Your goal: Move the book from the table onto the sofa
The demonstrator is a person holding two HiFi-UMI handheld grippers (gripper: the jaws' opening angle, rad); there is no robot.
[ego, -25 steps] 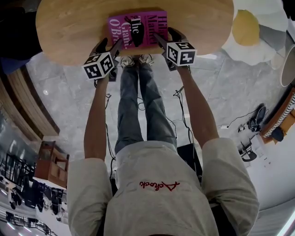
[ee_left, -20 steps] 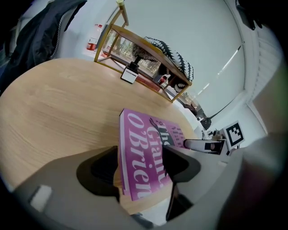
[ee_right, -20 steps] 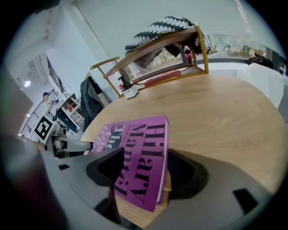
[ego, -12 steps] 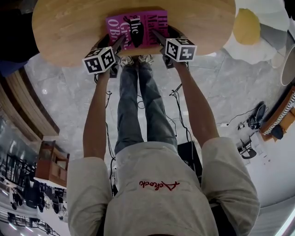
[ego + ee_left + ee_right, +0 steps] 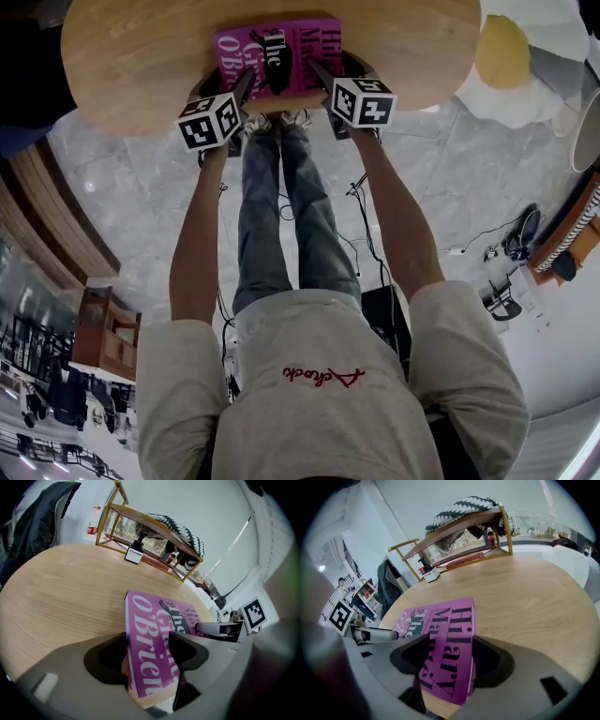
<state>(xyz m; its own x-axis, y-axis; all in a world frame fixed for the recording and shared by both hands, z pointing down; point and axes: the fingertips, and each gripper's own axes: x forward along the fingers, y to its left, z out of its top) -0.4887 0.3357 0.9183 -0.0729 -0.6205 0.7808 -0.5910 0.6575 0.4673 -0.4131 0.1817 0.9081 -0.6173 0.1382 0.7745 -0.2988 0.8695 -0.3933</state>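
Book (image 5: 277,56) at the table (image 5: 141,56) edge, near corners pinched inside left gripper (image 5: 147,653) and right gripper (image 5: 447,656) jaws. Grasp looks set; next, I'd judge, a level lift together.

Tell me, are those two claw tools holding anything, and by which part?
Yes, the purple book. The left gripper clamps its near left corner and the right gripper clamps its near right corner.

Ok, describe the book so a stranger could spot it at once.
Start at the round wooden table. At its near edge, the left gripper and right gripper clamp the book. It is the only magenta thing there, with big lettering.
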